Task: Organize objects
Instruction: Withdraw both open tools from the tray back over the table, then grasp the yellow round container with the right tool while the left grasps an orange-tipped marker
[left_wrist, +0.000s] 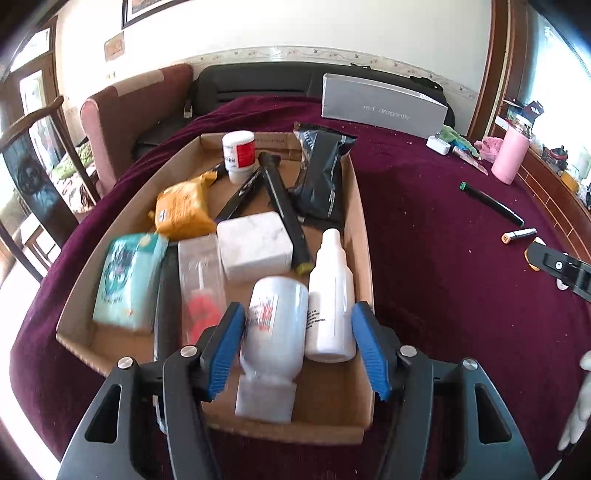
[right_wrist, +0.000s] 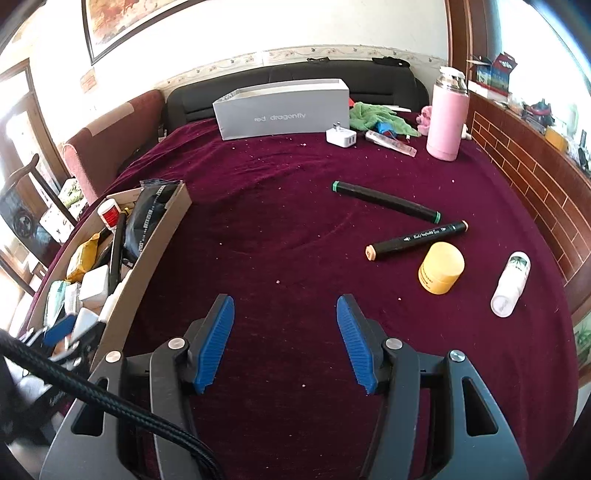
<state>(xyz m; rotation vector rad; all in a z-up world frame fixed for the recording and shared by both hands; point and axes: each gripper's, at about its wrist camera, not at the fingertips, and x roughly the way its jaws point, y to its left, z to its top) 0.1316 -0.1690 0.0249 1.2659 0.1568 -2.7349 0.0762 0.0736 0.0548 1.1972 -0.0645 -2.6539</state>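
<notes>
Both tongs stand spread and hold nothing. Left tongs (left_wrist: 298, 347) hover over the near end of the shallow brown cardboard tray (left_wrist: 364, 258), straddling without pinching a white plastic bottle with a red label (left_wrist: 275, 325) that lies inside it, apparently just set down. Right tongs (right_wrist: 285, 341) hang over bare maroon velvet cloth (right_wrist: 258, 221), right of the tray. Further right of the tray wait two black marker pens (right_wrist: 386, 202), a squat yellow jar (right_wrist: 440, 272) and a small white bottle (right_wrist: 511, 283), probably next to collect.
</notes>
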